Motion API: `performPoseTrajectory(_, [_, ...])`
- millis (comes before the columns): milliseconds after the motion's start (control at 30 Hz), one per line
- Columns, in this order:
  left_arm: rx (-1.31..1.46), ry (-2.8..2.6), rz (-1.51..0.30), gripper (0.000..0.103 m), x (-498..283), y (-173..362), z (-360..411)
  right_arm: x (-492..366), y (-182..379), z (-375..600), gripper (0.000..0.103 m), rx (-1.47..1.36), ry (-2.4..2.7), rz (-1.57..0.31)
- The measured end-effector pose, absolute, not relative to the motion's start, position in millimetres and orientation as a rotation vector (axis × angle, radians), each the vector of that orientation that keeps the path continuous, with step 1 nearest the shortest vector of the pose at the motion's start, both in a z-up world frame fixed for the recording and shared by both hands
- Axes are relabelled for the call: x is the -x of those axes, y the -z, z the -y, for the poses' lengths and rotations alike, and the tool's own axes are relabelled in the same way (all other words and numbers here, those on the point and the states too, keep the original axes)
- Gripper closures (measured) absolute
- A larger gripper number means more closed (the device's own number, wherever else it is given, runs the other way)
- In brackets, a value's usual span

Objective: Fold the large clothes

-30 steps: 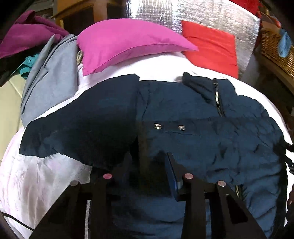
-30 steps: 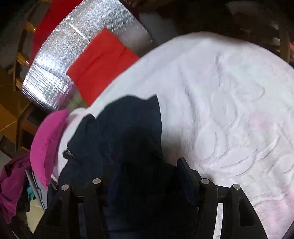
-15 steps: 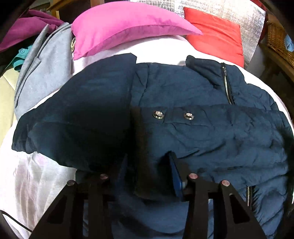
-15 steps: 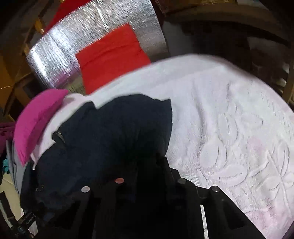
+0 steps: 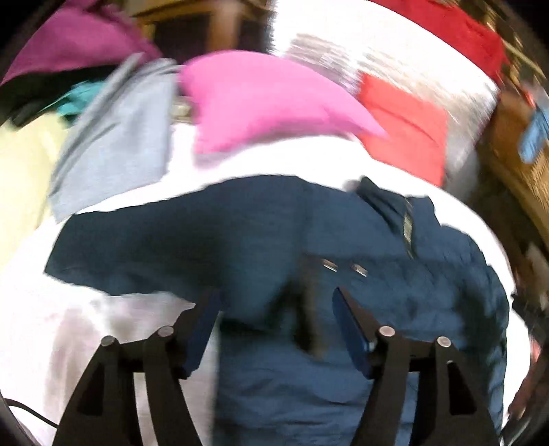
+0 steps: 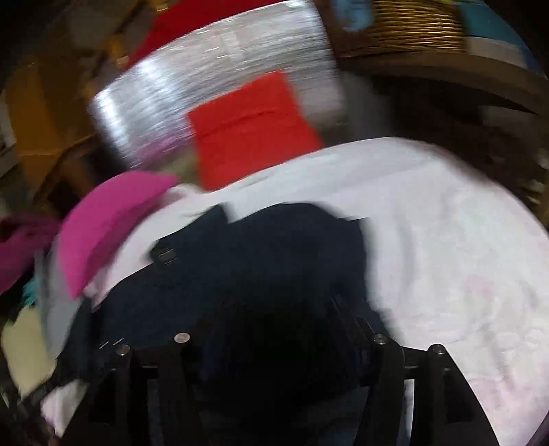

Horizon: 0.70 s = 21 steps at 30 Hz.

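Both tongs are opening: left tongs (image 5: pixel 276 308) gaping wide over the navy jacket (image 5: pixel 394 291), right tongs (image 6: pixel 274 322) too dark to tell, so the folded sleeve is risking springing back.

Blur: both views smeared; the jacket's (image 5: pixel 343 240) snaps are streaks.
Cut off: near hem of jacket, below frame.
Hidden: right gripper's (image 6: pixel 274 308) jaws merge with dark cloth; grip unreadable.
Basket (image 6: pixel 411 31): contents indistinct.
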<state>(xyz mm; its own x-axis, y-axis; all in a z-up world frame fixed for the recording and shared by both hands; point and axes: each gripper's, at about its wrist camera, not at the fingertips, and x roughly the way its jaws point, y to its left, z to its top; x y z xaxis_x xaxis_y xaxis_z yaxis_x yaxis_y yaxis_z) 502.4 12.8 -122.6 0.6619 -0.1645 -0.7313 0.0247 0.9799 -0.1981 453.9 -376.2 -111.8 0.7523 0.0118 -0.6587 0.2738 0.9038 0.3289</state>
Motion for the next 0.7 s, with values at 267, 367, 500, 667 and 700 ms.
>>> performPoseTrajectory(267, [0.47, -0.133, -0.905, 0.029, -513.0, 158.4, -132.1, -496.3, 179.0, 303.4, 0.072, -0.411, -0.037, -0.951])
performPoseTrajectory(367, [0.611, -0.175, -0.905, 0.029, -516.9, 174.2, -167.5, -493.1, 162.9, 304.6, 0.073, -0.458, -0.076, -0.91])
performPoseTrajectory(500, [0.758, -0.21, -0.903, 0.029, -523.7, 189.1, -190.0, -483.0, 145.1, 297.7, 0.073, -0.442, -0.107, -0.842])
performPoseTrajectory(667, [0.913, -0.192, -0.905, 0.031, -531.3, 211.5, -202.4, -487.1, 144.4, 292.0, 0.073, -0.426, -0.133, -0.832])
performPoseTrajectory(700, [0.93, -0.196, -0.899, 0.033, -532.4, 213.9, -203.0, -487.9, 144.2, 291.2, 0.073, -0.413, -0.132, -0.834])
